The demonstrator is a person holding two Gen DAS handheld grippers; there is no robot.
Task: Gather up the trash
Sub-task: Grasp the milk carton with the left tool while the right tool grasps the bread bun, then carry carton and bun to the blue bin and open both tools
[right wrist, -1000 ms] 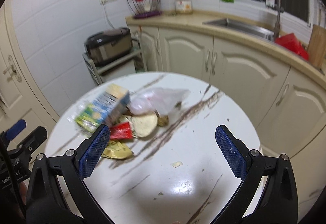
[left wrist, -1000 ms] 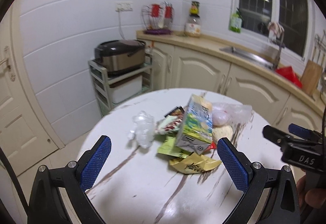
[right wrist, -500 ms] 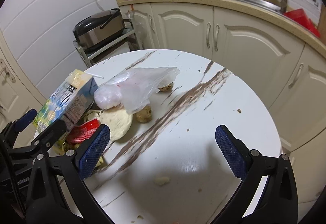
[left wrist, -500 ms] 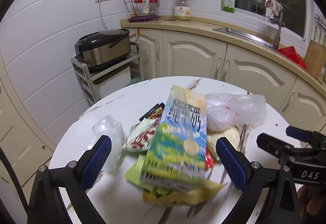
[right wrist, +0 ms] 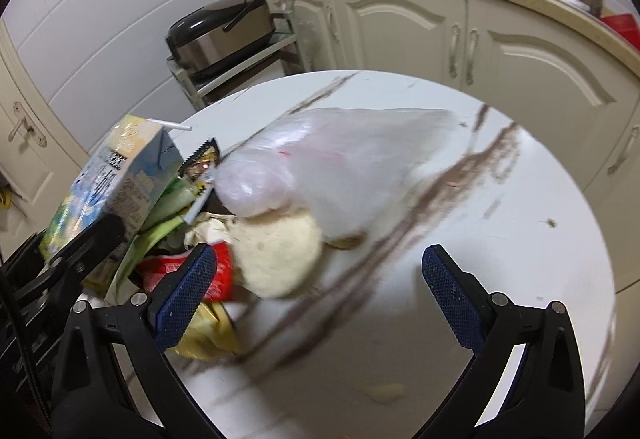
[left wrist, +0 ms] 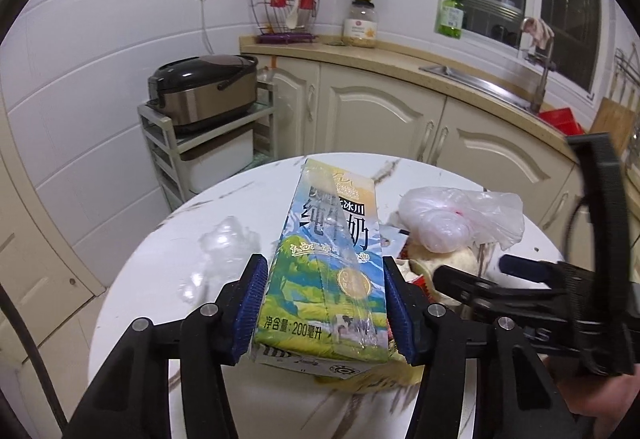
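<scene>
Left fingers (left wrist: 256,303) newly clenched on one milk carton (left wrist: 328,279) (right fingers (right wrist: 448,295) released).

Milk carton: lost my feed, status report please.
Left gripper just closed, pads on milk carton. Right gripper open, empty, over flatbread. Plastic bag beside carton.

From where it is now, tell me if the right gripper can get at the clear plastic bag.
Probably yes. The right gripper is open and aimed at the clear plastic bag, which lies on top of the pile. Only the pale round bun lies in front, and the left gripper is busy on the milk carton.
</scene>
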